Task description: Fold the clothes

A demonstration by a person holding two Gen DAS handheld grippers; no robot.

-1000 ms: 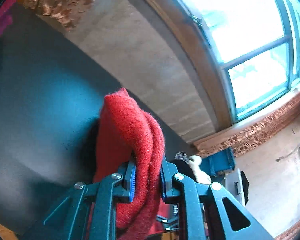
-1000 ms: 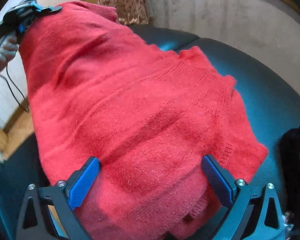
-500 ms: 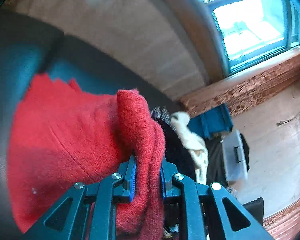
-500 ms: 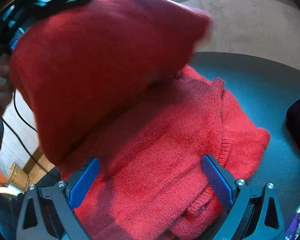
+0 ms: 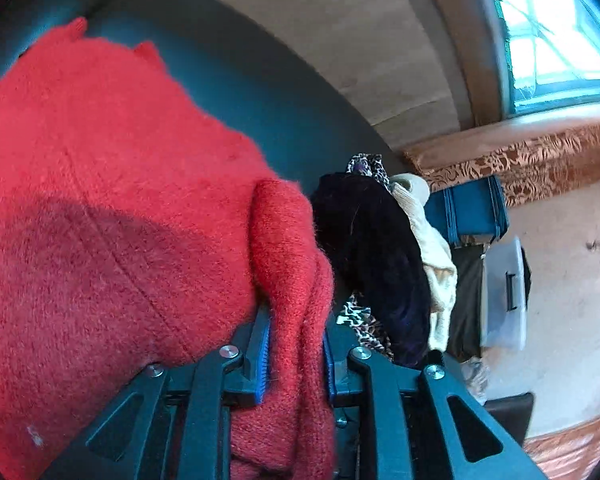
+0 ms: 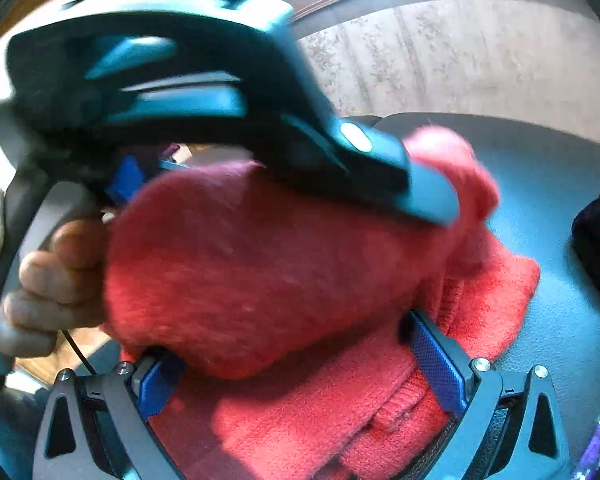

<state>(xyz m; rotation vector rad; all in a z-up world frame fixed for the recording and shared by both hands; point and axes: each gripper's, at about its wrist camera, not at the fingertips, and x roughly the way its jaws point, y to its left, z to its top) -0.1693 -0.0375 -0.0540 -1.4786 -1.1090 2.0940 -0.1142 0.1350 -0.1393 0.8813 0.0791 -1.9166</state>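
**Red sweater, mid-fold: item list**

- Red knit sweater: lies on dark blue-grey upholstered surface, covering most of its near part. One thick fold of it is lifted and doubled over the rest; ribbed edge shows near the bottom in rt wrist view.
- Left gripper: clamped tight on that raised fold, blue pads pressing knit from both sides. In rt wrist view it sits above the sweater, blurred, w/ person's hand on its handle.
- Right gripper: jaws spread wide, sweater lying between them; pads not pinching fabric.
- Dark fuzzy garment: just beside sweater, toward surface's far edge.
- Cream garment and leopard-print cloth: touching the dark one.
- Bkgd: blue case, grey box, window.
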